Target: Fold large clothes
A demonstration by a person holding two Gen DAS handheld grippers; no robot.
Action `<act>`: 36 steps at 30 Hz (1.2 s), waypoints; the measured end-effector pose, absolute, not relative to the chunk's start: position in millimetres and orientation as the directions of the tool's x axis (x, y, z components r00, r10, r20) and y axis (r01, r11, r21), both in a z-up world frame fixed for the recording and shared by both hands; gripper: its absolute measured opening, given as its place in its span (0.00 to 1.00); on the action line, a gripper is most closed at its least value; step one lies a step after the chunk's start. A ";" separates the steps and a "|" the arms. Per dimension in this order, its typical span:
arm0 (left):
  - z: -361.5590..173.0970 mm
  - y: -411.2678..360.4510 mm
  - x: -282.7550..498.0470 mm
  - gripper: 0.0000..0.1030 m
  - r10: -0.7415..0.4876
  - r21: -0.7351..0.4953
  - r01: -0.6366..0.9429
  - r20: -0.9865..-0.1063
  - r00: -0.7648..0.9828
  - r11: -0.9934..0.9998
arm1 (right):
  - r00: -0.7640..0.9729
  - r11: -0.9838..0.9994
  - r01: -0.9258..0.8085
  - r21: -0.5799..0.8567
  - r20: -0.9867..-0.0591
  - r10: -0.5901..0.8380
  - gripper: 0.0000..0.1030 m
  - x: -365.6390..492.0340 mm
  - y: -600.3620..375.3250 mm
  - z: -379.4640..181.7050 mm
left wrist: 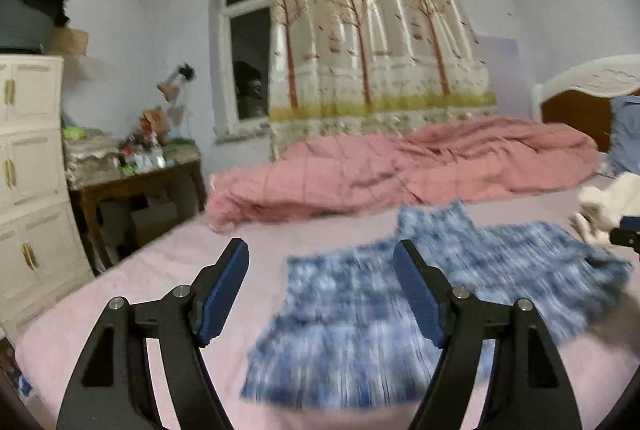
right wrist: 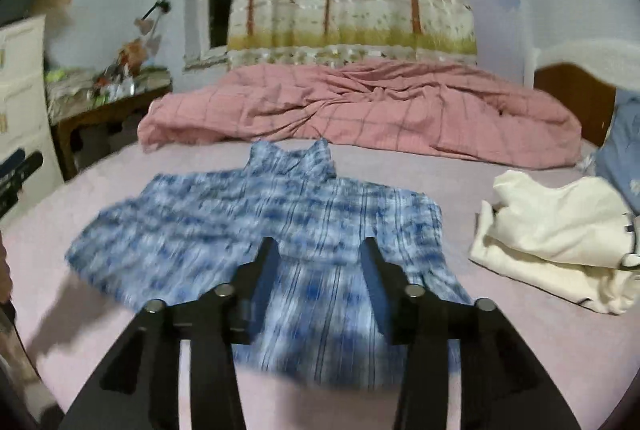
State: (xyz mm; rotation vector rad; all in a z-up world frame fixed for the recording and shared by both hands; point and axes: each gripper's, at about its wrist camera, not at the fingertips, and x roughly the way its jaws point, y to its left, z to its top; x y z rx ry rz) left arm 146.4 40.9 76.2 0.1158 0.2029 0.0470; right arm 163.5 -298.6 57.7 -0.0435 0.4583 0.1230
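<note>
A blue and white patterned garment (left wrist: pixel 400 306) lies spread flat on the pink bed sheet (left wrist: pixel 160 282); it shows blurred in both views (right wrist: pixel 280 222). My left gripper (left wrist: pixel 322 250) hangs above the garment's left part, jaws wide apart, nothing between them. My right gripper (right wrist: pixel 320 248) hovers over the garment's near hem, jaws apart and empty. The tip of the right gripper (left wrist: pixel 624 236) shows at the right edge of the left wrist view, and a dark part of the left gripper (right wrist: pixel 16 174) at the left edge of the right wrist view.
A crumpled pink checked quilt (right wrist: pixel 360 106) lies across the far side of the bed. A cream garment (right wrist: pixel 556 234) sits bunched at the right, a blue pillow (right wrist: pixel 624 150) behind it. A cluttered wooden side table (left wrist: pixel 136 170) and white drawers (left wrist: pixel 28 190) stand left.
</note>
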 end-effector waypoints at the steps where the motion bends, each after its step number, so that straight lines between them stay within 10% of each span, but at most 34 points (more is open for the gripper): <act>1: 71.0 44.3 141.1 0.72 0.054 0.116 -0.029 -0.218 0.974 0.993 | 0.888 0.991 -0.130 -0.038 -0.450 0.099 0.46 151.1 -293.9 55.1; 8: 32.8 50.6 105.5 0.72 0.059 0.094 -0.035 -0.275 0.960 0.995 | 0.873 0.991 -0.111 -0.073 -0.484 0.062 0.55 90.9 -282.9 28.7; 14: 29.9 48.9 81.7 0.74 0.051 0.085 -0.031 -0.245 0.968 0.996 | 0.883 0.995 -0.094 -0.041 -0.465 0.064 0.82 73.6 -282.9 13.6; 23: 14.8 34.6 95.3 1.00 -0.028 0.172 0.085 -0.314 0.949 0.981 | 0.842 0.996 -0.081 -0.026 -0.537 0.055 0.83 91.7 -286.9 2.6; 36: -41.2 14.5 187.0 1.00 0.007 0.252 0.201 -0.639 0.769 0.947 | 0.723 0.964 -0.165 -0.207 -0.690 -0.024 0.83 146.0 -275.5 -25.6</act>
